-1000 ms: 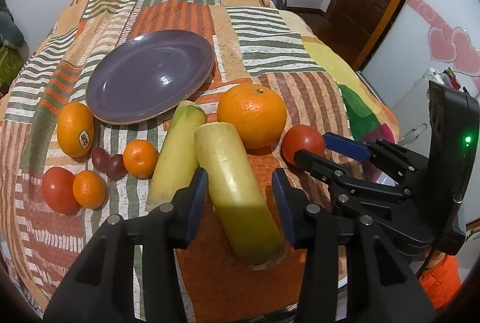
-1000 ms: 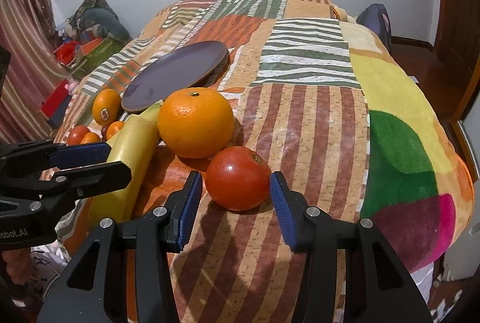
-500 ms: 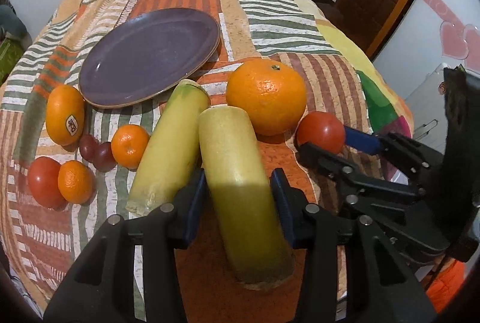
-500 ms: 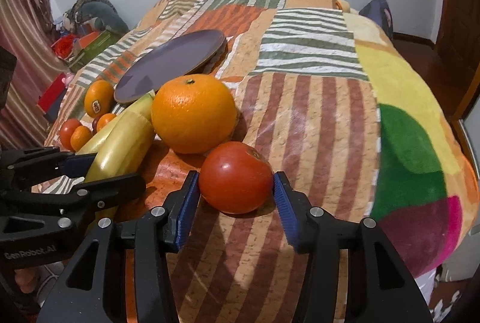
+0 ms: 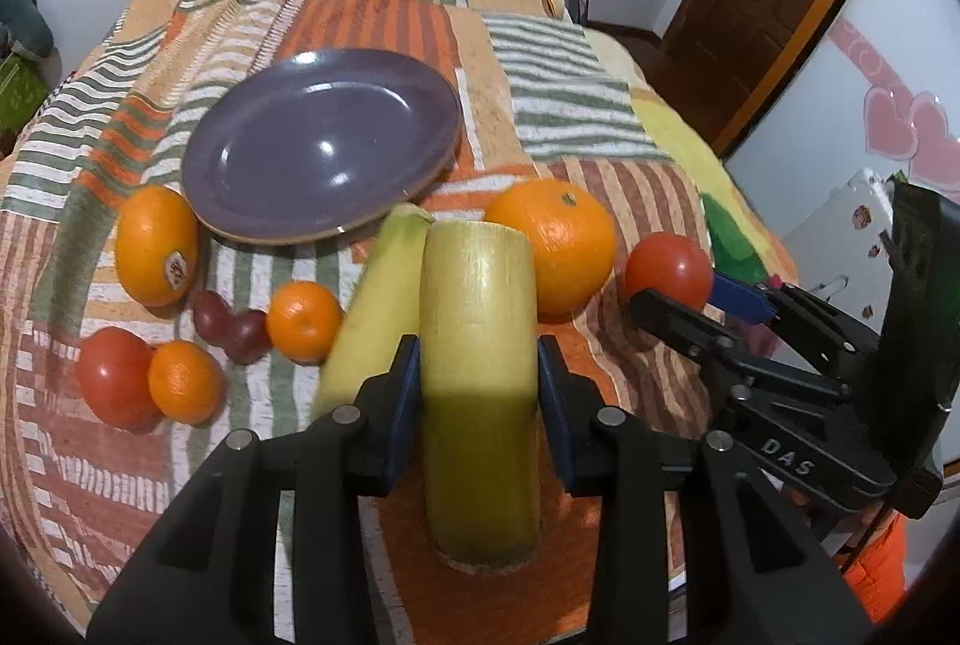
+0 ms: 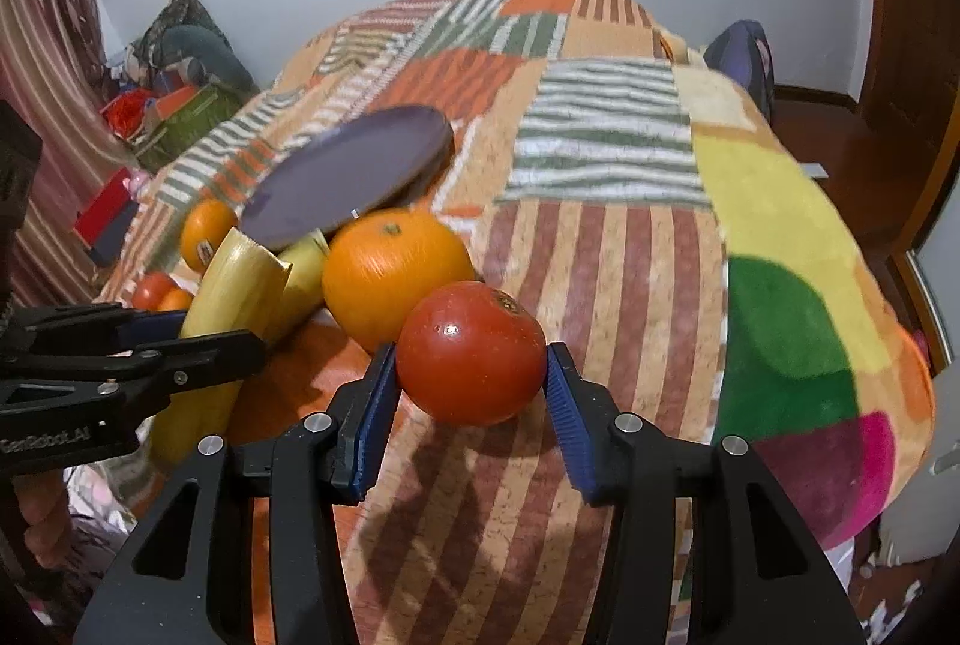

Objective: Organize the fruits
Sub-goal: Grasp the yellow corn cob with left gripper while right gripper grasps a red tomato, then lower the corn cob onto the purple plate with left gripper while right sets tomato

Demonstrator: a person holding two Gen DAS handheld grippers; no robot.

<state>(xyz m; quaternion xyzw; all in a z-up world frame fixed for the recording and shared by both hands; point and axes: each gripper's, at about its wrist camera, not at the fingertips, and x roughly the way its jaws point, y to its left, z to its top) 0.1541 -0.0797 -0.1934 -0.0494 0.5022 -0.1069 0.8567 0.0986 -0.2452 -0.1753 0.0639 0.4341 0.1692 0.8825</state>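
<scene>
We've got the left hand-held gripper (image 5: 478, 381) pinching the cut yellow stalk (image 5: 478, 345) w/ its end low over the bed (image 6: 630, 249), the right hand-held gripper (image 6: 471, 375) pinching a tomato (image 6: 471, 352) above it; too much squeeze could bruise the tomato, and the smooth stalk may slip en route to the purple plate (image 5: 318, 141).

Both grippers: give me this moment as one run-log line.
left gripper: shut on yellow stalk | right gripper: shut on tomato | purple plate: holds no fruit
</scene>
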